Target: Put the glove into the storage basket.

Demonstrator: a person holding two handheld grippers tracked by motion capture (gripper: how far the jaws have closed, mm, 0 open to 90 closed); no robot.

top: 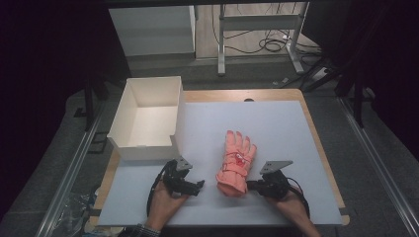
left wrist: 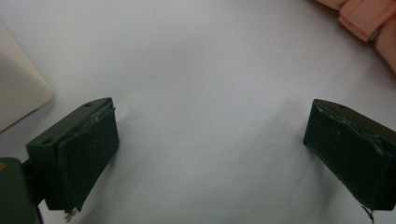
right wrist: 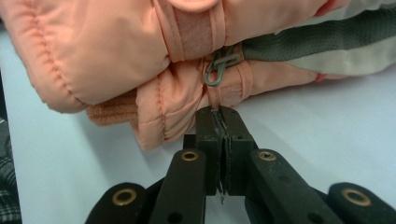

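Your glove (top: 237, 163) is a puffy, quilted piece in salmon-pink fabric with stitched seams, a velcro strap across the wrist, a ribbed knit cuff and a small grey metal clip (right wrist: 219, 67) on its edge. The palm side shows a grey, ribbed panel. It lies flat on the smooth white sheet covering the table (top: 276, 128), near the front edge and between your two hands, fingers pointing away from you.

Your right gripper (top: 253, 185) sits just right of the cuff, its black jaws pressed together with a thin edge of the glove's pink trim pinched at their tips, just below the clip. Your left gripper (top: 198, 185) rests left of the glove, its padded, blocky jaws standing wide apart over bare sheet with nothing between them.

A white, matte, open-topped box (top: 148, 118) stands far left.
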